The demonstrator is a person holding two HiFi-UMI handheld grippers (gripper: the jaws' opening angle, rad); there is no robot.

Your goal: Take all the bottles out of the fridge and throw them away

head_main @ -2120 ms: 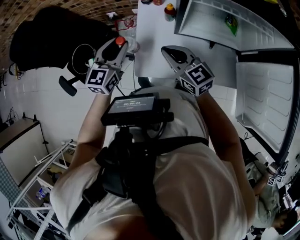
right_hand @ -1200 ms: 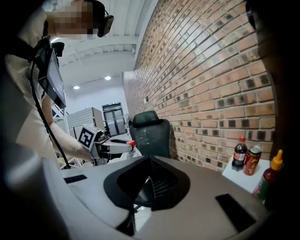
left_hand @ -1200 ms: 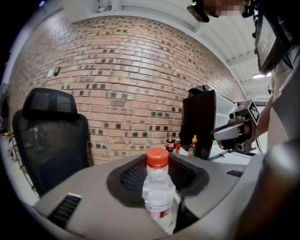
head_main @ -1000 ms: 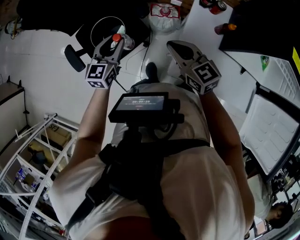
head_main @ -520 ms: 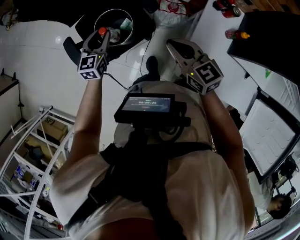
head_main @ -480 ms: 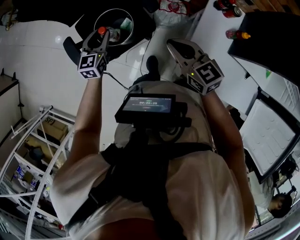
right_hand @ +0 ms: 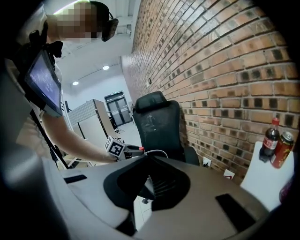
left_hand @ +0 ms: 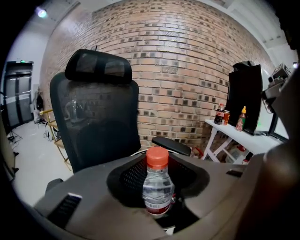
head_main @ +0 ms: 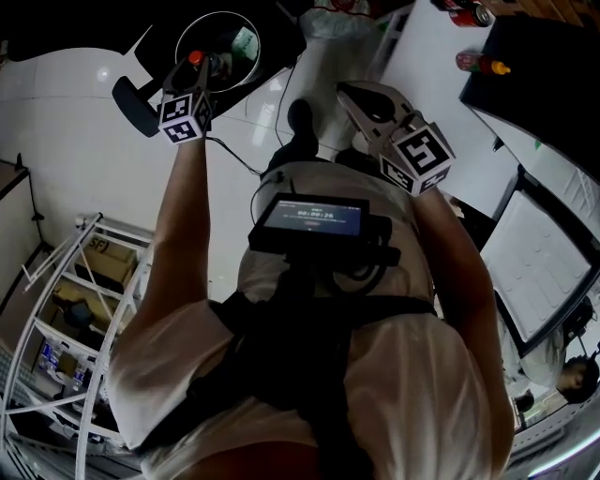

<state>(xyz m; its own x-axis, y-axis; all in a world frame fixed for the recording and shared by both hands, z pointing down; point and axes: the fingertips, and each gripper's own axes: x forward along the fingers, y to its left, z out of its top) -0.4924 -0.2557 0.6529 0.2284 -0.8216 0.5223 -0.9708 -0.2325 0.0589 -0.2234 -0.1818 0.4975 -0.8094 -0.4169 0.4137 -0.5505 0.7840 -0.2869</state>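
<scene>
Left claw (left_hand: 158, 211): jaws part-way apart, clamped on a small clear plastic bottle (left_hand: 158, 186) with an orange-red cap.
Bottle: upright, over the round black bin (head_main: 225, 33), at its near rim.
Right claw (right_hand: 148, 182): closed, empty, well apart from the bin.

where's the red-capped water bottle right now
The water bottle is gripped in the left gripper, at the head view's upper left, at the edge of the round bin beside the black office chair.
</scene>
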